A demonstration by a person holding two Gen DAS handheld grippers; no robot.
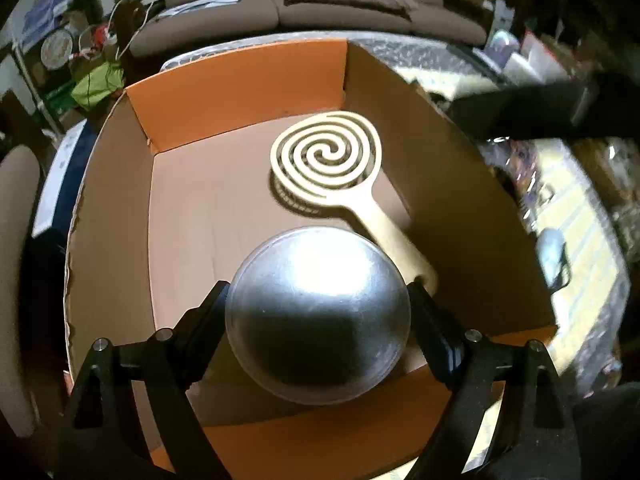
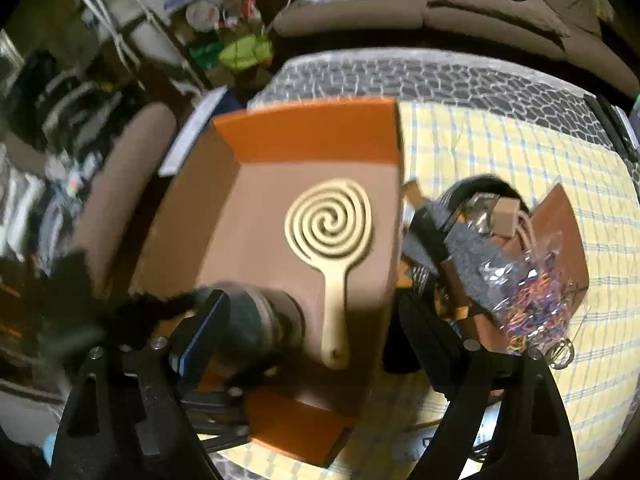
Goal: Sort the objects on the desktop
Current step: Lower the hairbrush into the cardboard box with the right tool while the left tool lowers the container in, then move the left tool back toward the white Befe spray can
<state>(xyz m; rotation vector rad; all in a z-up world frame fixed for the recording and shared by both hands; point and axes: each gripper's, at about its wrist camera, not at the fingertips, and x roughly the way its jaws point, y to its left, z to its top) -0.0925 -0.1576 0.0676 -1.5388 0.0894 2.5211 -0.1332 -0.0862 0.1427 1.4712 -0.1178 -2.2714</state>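
Left wrist view, one metal bowl [image 1: 318, 316] in left gripper [image 1: 318, 312], one spiral paddle [image 1: 326, 158], one box [image 1: 236, 84]

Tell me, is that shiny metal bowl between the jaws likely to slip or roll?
Probably slippery: the metal bowl looks smooth and polished, with bright glare on its dome. It is held upside down by its round rim, so it could pivot between the left gripper jaws. Set down on its rim in the cardboard box, it should sit steady.

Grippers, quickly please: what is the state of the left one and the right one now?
Left gripper: closed on the metal bowl, above the cardboard box.
Right gripper: open, holding nothing.
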